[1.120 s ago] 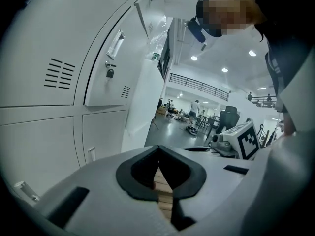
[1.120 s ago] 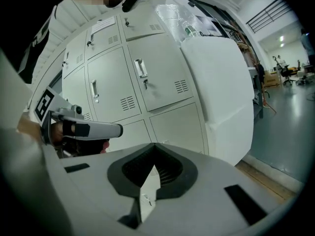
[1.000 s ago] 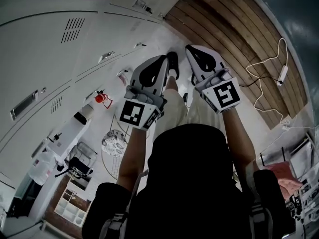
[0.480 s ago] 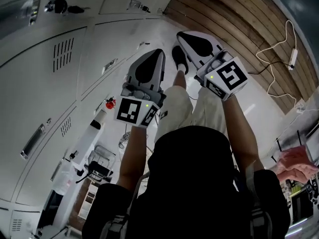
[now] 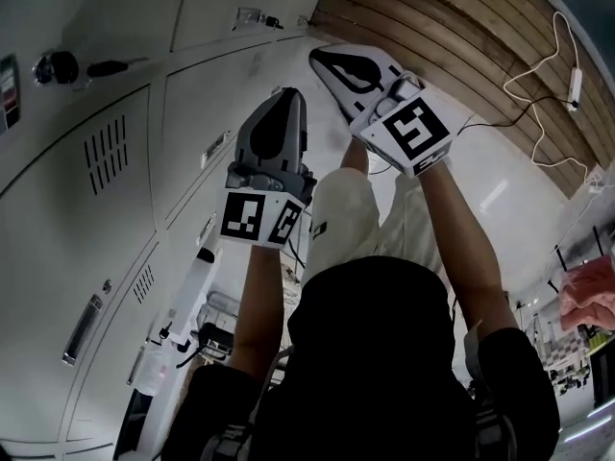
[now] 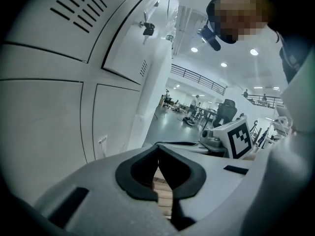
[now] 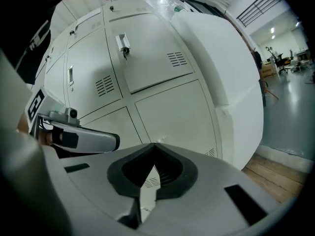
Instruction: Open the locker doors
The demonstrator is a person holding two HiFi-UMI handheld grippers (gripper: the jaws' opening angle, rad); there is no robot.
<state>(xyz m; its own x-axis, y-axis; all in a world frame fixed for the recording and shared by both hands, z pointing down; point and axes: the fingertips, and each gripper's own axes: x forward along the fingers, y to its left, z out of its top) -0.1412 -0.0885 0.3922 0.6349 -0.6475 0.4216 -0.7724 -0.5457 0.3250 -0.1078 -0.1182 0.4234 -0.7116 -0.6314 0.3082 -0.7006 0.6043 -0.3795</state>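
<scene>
Several white locker doors (image 5: 106, 161) fill the left side of the head view, all of them shut, so we judge the task has not yet begun on any door. Beyond them runs the wooden floor (image 5: 452, 36), with a white cable (image 5: 538, 75) trailing across it, well apart from the lockers. We hold the left gripper (image 5: 281, 96) and the right gripper (image 5: 319, 54) side by side in front of us, near the doors but touching none, probably so either one can be brought to a latch. In the left gripper view the fingers (image 6: 147, 154) are clenched tip to tip on nothing; the right gripper view shows its fingers (image 7: 165, 154) pressed together and empty too. Smallest are the targets: a latch (image 7: 123, 42) on an upper door, and a key (image 6: 146, 29) hanging from a lock.
</scene>
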